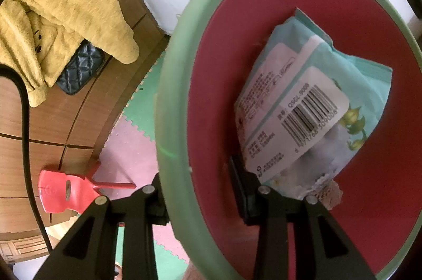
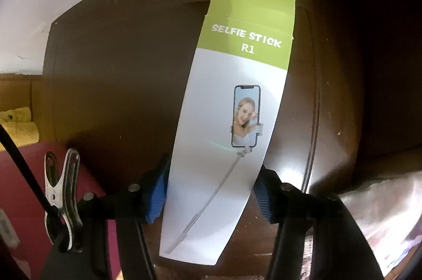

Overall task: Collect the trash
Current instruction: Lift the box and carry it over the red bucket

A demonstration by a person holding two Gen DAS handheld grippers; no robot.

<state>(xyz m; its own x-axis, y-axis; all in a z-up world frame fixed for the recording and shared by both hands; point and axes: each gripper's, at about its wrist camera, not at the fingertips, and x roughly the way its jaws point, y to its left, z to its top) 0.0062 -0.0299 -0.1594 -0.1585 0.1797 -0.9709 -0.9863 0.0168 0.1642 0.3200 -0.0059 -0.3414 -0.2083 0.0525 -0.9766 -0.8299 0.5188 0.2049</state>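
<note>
- Left gripper (image 1: pixel 203 197) pinches the green rim of the trash bin (image 1: pixel 168 84); one finger is outside, one inside.
- A blue wipes pack (image 1: pixel 311 105) lies inside the bin on its red wall.
- Right gripper (image 2: pixel 211 197) squeezes a selfie stick box (image 2: pixel 237 105) between its blue pads (image 2: pixel 155 197), held up before a dark wooden door (image 2: pixel 110 69).
- A yellow robe (image 1: pixel 60 26) lies on the wooden floor (image 1: pixel 66 116), near a red dustpan (image 1: pixel 63 190).
</note>
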